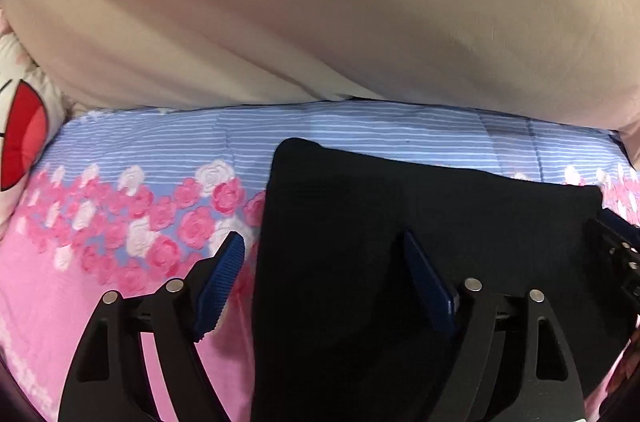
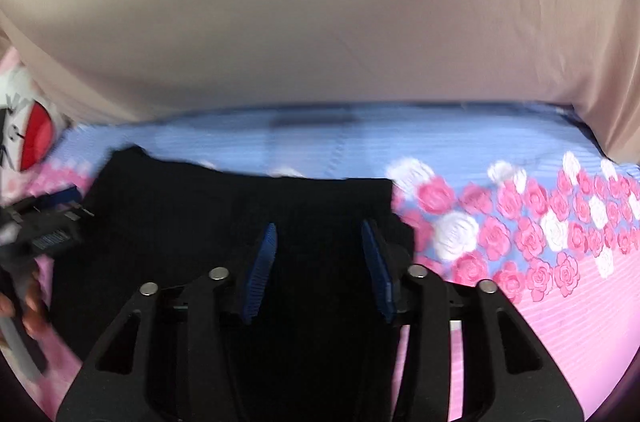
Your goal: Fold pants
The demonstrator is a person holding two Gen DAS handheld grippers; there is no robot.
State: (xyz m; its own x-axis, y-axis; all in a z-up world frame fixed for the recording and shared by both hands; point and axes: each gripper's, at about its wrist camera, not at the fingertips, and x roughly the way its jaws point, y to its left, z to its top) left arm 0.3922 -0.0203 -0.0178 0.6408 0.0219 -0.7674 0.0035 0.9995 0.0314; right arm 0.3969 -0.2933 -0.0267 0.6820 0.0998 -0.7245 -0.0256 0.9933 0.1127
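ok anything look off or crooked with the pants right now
Nothing stands out. The black pants lie flat in a compact folded block on the floral bedspread, edges fairly straight. Both hand-held grippers, left and right, are open above them, gripping nothing.

Home bedroom: floral bedsheet (image 1: pixel 120 222), cartoon pillow (image 1: pixel 20 142) (beige curtain (image 1: pixel 320 2) behind).

Black pants (image 1: pixel 400 222), pink rose-patterned blue-striped bedsheet (image 1: pixel 120 222), beige curtain (image 1: pixel 320 2)
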